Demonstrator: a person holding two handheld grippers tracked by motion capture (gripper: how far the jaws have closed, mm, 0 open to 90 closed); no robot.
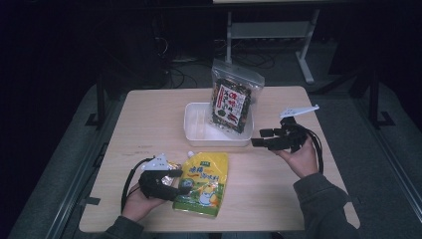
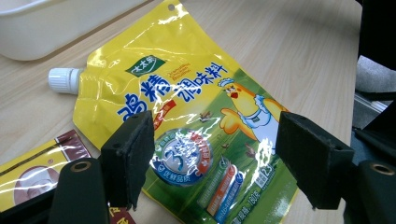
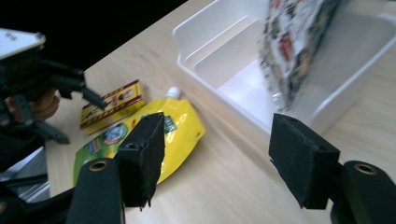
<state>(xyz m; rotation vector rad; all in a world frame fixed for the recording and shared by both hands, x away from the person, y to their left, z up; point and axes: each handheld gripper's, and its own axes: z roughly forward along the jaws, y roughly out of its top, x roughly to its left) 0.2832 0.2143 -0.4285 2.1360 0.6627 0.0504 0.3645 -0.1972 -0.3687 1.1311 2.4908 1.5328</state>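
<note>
A yellow spouted pouch (image 1: 203, 181) (image 2: 187, 102) (image 3: 161, 133) with a white cap lies flat near the table's front edge. My left gripper (image 1: 178, 182) (image 2: 215, 154) hovers at the pouch's left side, open, its jaws apart above the printed face. A small yellow and red box (image 1: 173, 166) (image 2: 32, 172) (image 3: 112, 105) lies just left of the pouch, partly under that gripper. A white tray (image 1: 194, 130) (image 3: 210, 42) sits mid-table with a clear snack bag (image 1: 231, 102) (image 3: 299, 51) standing upright in it. My right gripper (image 1: 258, 137) (image 3: 217, 149) is open beside the tray's right end, holding nothing.
The wooden table (image 1: 278, 194) has bare room at the front right and along the left side. Beyond the far edge are dark floor, cables and a white desk frame (image 1: 271, 30).
</note>
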